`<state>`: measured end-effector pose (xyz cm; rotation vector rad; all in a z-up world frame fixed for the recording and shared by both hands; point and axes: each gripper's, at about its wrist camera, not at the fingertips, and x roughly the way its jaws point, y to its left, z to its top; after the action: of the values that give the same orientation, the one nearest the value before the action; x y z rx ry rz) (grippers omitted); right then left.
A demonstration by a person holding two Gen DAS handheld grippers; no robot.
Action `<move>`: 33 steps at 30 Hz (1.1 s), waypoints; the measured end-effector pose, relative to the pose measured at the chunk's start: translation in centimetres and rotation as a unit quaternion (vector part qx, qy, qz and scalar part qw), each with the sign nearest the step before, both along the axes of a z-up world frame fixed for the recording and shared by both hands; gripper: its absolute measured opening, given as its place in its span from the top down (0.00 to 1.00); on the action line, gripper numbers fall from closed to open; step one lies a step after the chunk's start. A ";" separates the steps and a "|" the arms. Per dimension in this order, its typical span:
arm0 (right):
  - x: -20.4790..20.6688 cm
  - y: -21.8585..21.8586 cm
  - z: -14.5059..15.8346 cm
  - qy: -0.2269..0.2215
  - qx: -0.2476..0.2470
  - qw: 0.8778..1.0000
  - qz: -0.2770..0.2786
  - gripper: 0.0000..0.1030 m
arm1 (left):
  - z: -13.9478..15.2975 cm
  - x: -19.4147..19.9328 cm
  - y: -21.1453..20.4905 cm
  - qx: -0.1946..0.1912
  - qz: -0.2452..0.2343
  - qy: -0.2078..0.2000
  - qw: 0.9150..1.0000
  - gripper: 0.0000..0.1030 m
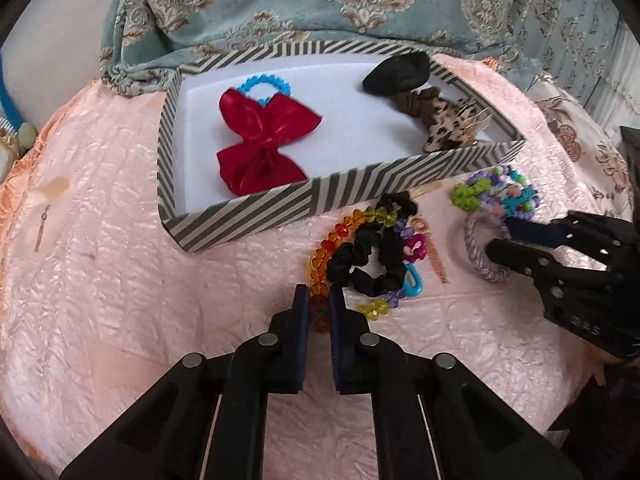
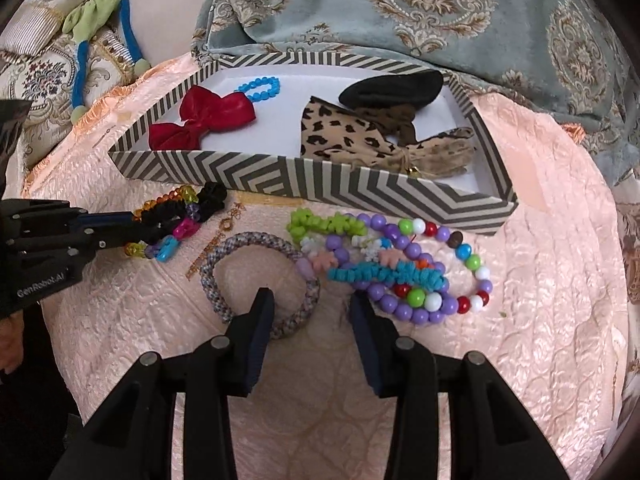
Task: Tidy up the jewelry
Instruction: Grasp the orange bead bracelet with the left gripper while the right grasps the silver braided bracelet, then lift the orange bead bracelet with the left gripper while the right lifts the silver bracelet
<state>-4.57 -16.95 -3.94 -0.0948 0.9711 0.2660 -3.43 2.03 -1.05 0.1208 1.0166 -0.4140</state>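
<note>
Pink cloth (image 2: 520,320): rope bracelet (image 2: 224,304) astride right claw (image 2: 312,304).

Soft even daylight, faint shadows, fisheye-bent edges (dark corners), slight blur

free: box (image 1: 240,216) white middle | blocked: bracelet heaps (image 2: 400,264) beside front wall

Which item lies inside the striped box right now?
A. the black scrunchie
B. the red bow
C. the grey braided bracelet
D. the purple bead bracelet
B: the red bow lies on the white floor of the striped box, while the other three items lie outside it on the pink cloth.
</note>
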 end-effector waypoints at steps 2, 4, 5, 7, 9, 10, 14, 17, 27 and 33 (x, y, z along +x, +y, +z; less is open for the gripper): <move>-0.1 0.2 0.1 -0.004 -0.006 1.000 0.004 0.84 | 0.9 -0.3 0.1 -0.016 -0.006 -0.013 1.000 1.00; -0.1 0.1 0.2 -0.005 -0.002 1.000 0.005 0.91 | 2.1 -0.7 0.6 -0.042 -0.008 -0.027 0.999 1.00; -0.1 0.0 0.3 -0.005 0.004 1.000 0.003 0.92 | 2.6 -0.7 0.8 -0.055 -0.008 -0.032 0.998 1.00; -0.1 -0.5 0.5 -0.004 0.022 1.000 -0.003 0.92 | 3.5 -0.8 1.3 -0.077 -0.005 -0.039 0.996 1.00; -0.1 -0.9 0.8 -0.004 0.043 0.999 -0.005 0.92 | 4.1 -0.6 1.7 -0.092 -0.002 -0.045 0.995 1.00; -0.2 -1.1 1.1 -0.007 0.053 0.999 -0.004 0.92 | 4.3 -0.5 1.8 -0.100 -0.001 -0.045 0.994 1.00; -0.6 -0.8 1.9 -0.016 0.073 0.997 0.007 0.92 | 4.7 -0.1 1.9 -0.117 0.001 -0.042 0.992 1.00; -0.9 -0.5 2.5 -0.023 0.075 0.997 0.013 0.92 | 4.9 -0.4 1.6 -0.127 -0.008 -0.041 0.991 1.00; -1.4 0.3 3.3 -0.028 0.081 0.996 0.029 0.92 | 5.7 -1.1 0.2 -0.152 -0.047 -0.047 0.986 1.00; -1.5 -0.5 3.5 -0.033 0.087 0.996 0.011 0.92 | 6.8 -1.1 1.3 -0.190 -0.031 -0.070 0.979 1.00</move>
<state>-6.03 -17.43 -0.48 0.0449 0.8784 0.3655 -4.54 3.31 5.71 -0.1606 0.7826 -0.6399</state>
